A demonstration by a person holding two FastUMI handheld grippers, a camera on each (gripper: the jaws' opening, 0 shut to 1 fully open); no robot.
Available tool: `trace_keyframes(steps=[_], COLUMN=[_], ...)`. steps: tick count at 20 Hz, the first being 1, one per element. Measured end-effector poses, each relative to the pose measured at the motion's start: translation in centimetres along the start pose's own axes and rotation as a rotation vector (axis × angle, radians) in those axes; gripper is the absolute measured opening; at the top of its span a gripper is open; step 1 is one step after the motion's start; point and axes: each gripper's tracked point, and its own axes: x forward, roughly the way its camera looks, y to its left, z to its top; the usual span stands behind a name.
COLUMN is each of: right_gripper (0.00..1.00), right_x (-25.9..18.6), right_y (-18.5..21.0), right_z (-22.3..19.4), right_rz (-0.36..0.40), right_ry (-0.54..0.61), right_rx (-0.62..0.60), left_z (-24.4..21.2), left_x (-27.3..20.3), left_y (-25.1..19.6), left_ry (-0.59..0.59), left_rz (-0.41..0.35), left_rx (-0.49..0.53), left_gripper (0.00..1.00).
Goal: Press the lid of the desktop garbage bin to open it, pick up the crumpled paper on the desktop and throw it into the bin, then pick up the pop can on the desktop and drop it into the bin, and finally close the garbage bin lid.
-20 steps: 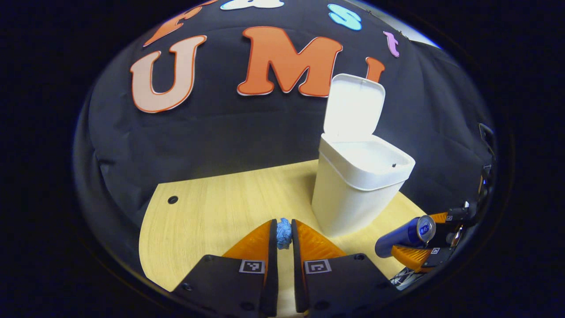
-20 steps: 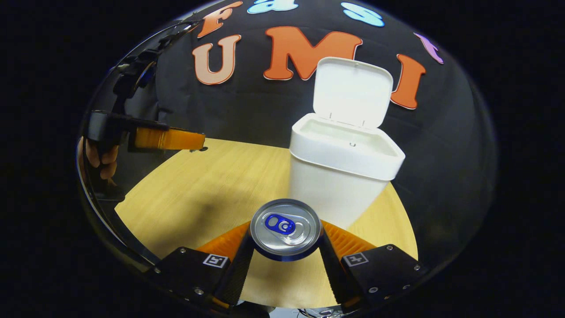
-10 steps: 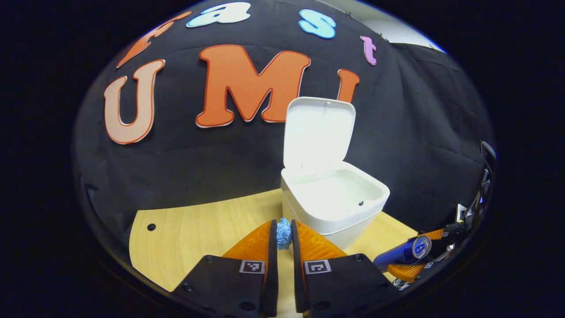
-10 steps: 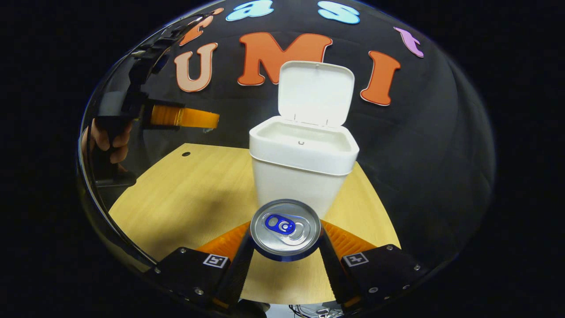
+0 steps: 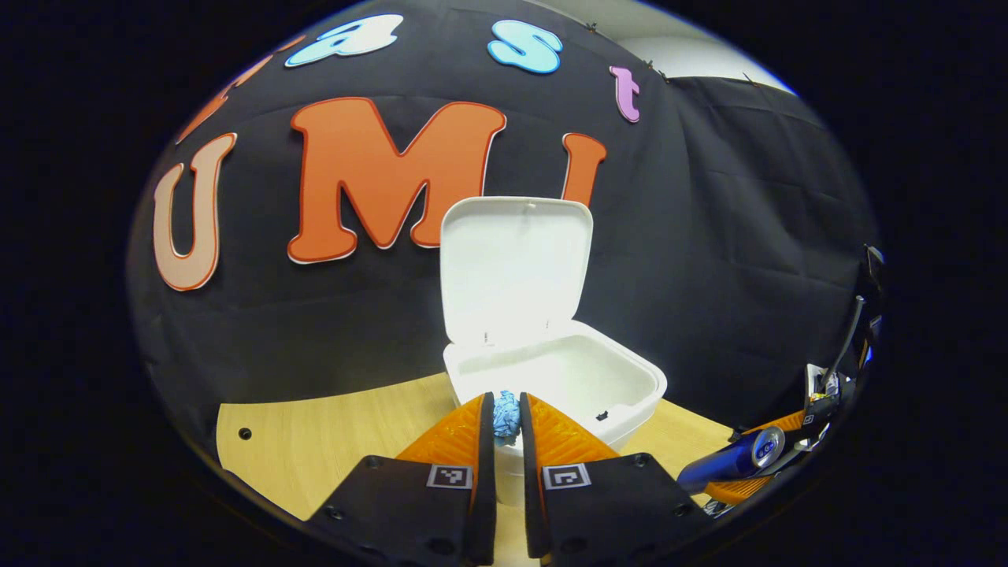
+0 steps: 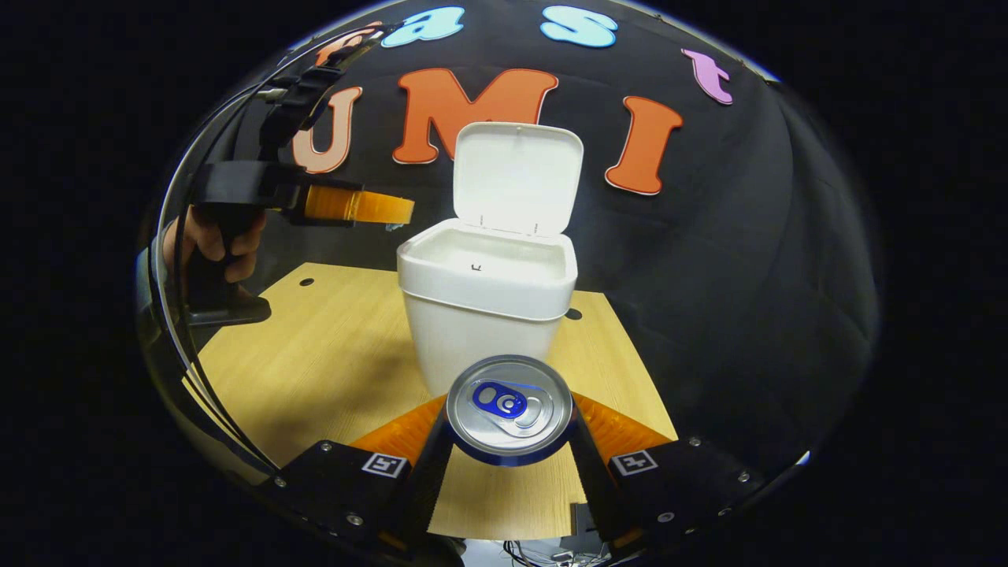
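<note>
Pale wooden table (image 6: 331, 354), white bin (image 6: 480, 331) on it (lid up)

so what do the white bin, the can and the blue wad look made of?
White lidded bin: likely plastic, smooth, moulded rounded corners. Blue pop can: metal, shiny silver top with pull tab. Blue crumpled wad: looks like paper, matte, creased.

- The left gripper view sits close above the bin (image 5: 551, 378), facing its raised lid (image 5: 513, 268).
- The right gripper view looks at the bin (image 6: 487, 315) from farther back, low over the table (image 6: 315, 354).
- Both share the bin.
</note>
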Motion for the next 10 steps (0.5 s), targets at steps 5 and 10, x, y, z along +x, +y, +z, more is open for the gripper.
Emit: trace_keyframes(steps=[5, 10], right_gripper=[0.8, 0.79], right_x=[-0.2, 0.6], right_y=[-2.0, -3.5], right_z=[0.7, 1.6], right_rz=[-0.023, -0.02], right_ry=[-0.006, -0.013], right_rx=[0.017, -0.015], left_z=[-0.8, -2.2], left_x=[1.8, 2.7], left_y=[-1.4, -2.1], left_ry=[0.023, 0.06], left_rz=[-0.027, -0.039], left_rx=[0.014, 0.023], left_gripper=[0.18, 0.19])
